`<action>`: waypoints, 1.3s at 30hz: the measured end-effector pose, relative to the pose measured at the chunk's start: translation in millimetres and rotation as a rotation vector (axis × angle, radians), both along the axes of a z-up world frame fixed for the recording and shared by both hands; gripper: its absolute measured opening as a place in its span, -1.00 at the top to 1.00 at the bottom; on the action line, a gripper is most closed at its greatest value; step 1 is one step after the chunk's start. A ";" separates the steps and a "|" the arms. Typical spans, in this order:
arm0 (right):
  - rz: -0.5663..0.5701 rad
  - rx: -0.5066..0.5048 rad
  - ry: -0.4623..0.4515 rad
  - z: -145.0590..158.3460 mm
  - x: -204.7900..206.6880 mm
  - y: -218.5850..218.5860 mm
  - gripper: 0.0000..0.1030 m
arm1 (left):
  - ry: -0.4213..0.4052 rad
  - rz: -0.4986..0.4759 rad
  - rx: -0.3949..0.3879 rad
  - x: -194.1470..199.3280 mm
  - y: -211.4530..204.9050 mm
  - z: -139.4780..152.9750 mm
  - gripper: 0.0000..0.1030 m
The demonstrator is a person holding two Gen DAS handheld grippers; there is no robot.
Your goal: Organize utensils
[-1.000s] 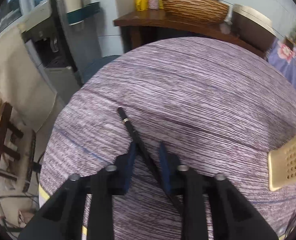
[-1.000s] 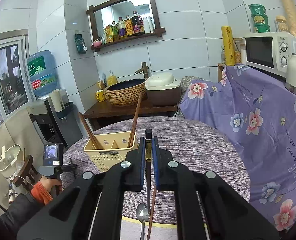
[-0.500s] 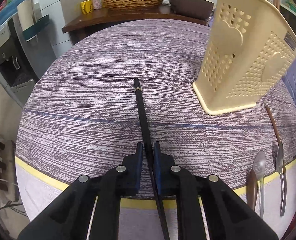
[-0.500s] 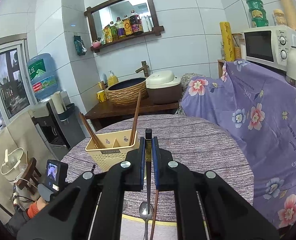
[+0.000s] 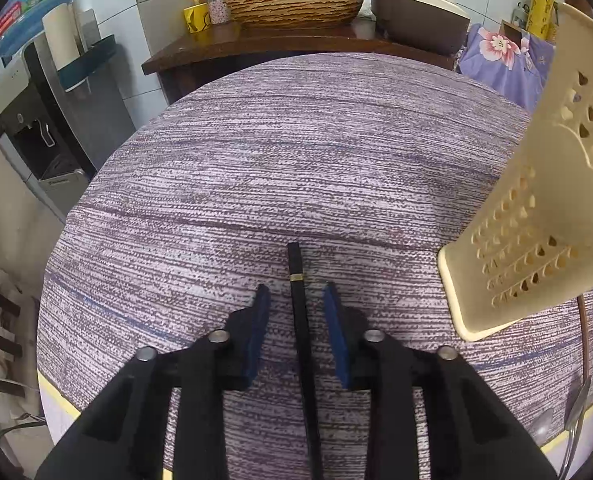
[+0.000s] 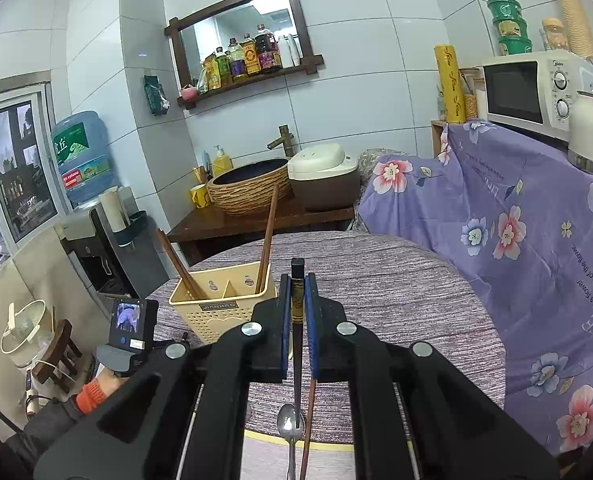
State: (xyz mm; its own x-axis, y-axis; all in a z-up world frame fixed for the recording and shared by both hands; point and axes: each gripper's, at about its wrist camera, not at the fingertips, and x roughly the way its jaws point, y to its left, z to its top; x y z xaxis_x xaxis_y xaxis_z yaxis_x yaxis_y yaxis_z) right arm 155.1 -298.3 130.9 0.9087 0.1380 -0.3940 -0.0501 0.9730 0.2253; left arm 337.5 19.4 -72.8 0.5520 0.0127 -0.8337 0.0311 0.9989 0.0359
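Observation:
In the left wrist view my left gripper is open, its jaws on either side of a black chopstick that lies on the purple striped tablecloth, not touching it. The cream utensil holder stands close on the right. In the right wrist view my right gripper is shut on a second black chopstick, held above the table. The holder has two brown chopsticks standing in it. A spoon and a brown chopstick lie on the table below.
A sink counter with a woven basin and a rice cooker stands behind the round table. A flowered purple cloth covers furniture on the right. A water dispenser stands at the left. Spoons lie at the table's right edge.
My left gripper has opened off the black chopstick, which now lies on the tablecloth, and has moved closer to the holder. The right gripper still holds its chopstick, barely moved.

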 end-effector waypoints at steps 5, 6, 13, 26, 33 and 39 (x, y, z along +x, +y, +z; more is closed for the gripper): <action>-0.004 0.004 -0.002 0.3 -0.8 -2.1 0.85 | -0.020 0.006 0.021 -2.8 -3.2 -1.5 0.82; -0.004 0.005 -0.003 0.3 -1.7 -2.5 0.85 | -0.019 0.009 0.014 -2.4 -2.1 -1.0 0.83; -0.005 0.013 -0.010 0.0 -6.4 -5.5 0.85 | -0.086 0.007 -0.082 -25.8 9.7 24.8 0.83; 0.014 0.020 -0.025 3.5 -23.3 -2.8 0.85 | -0.412 -0.056 -0.265 -155.0 39.2 136.4 0.83; 0.036 0.021 -0.022 6.4 -28.3 4.9 0.85 | -0.440 -0.069 -0.282 -159.5 39.2 148.1 0.83; 0.052 0.005 -0.024 9.9 -24.3 9.6 0.85 | -0.473 -0.089 -0.301 -159.9 37.2 166.0 0.83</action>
State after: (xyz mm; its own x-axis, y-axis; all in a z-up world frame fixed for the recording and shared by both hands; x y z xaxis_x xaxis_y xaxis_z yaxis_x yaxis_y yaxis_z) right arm 130.8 -288.7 140.8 0.9094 0.1877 -0.3712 -0.1065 0.9677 0.2283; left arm 177.5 56.5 93.1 0.8545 -0.2511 -0.4548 0.1658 0.9615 -0.2193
